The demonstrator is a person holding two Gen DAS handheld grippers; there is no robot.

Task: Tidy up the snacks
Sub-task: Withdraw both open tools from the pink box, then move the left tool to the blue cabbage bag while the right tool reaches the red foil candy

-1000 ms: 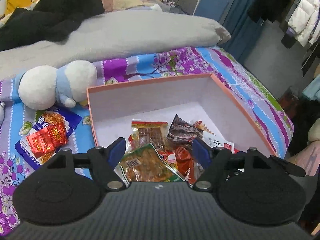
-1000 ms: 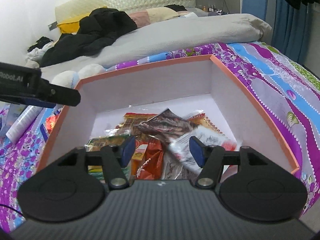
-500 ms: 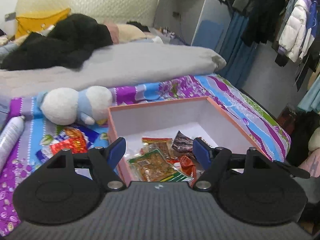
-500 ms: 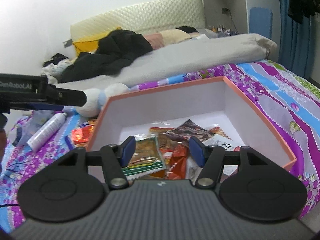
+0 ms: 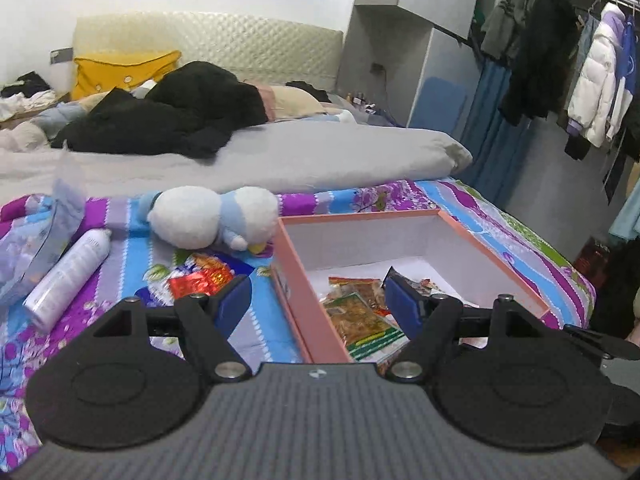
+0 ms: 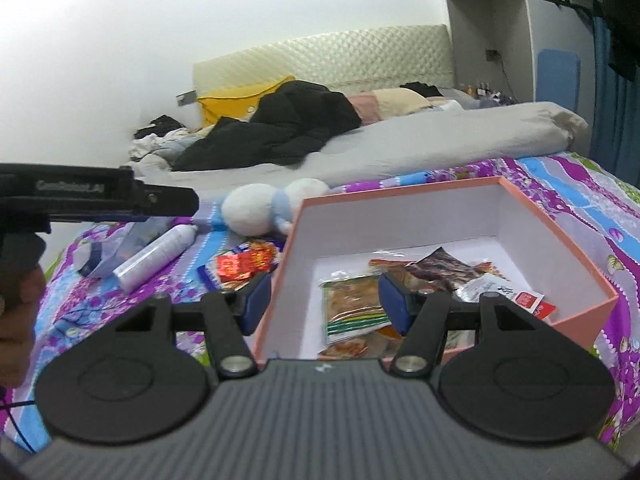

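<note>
A pink box (image 5: pixel 400 240) with a white inside lies on the flowered bedsheet and holds several snack packets (image 5: pixel 360 316). A red and blue snack packet (image 5: pixel 200 278) lies on the sheet left of the box. My left gripper (image 5: pixel 318 300) is open and empty, hanging above the box's left wall. My right gripper (image 6: pixel 325 298) is open too, with nothing between its fingers, above the near left part of the box (image 6: pixel 400 216). Both the packets in the box (image 6: pixel 352 304) and the red packet (image 6: pixel 244 264) outside it show in the right wrist view.
A white and blue plush toy (image 5: pixel 208 216) lies behind the red packet. A white spray bottle (image 5: pixel 68 272) and a clear plastic bag (image 5: pixel 36 240) lie further left. A grey duvet (image 5: pixel 280 156) and black clothes cover the far bed. Coats (image 5: pixel 600 80) hang at the right.
Both grippers have drawn back and up from the box and tilted upward, so more of the bed and room shows. Their jaws stand as wide as before.
</note>
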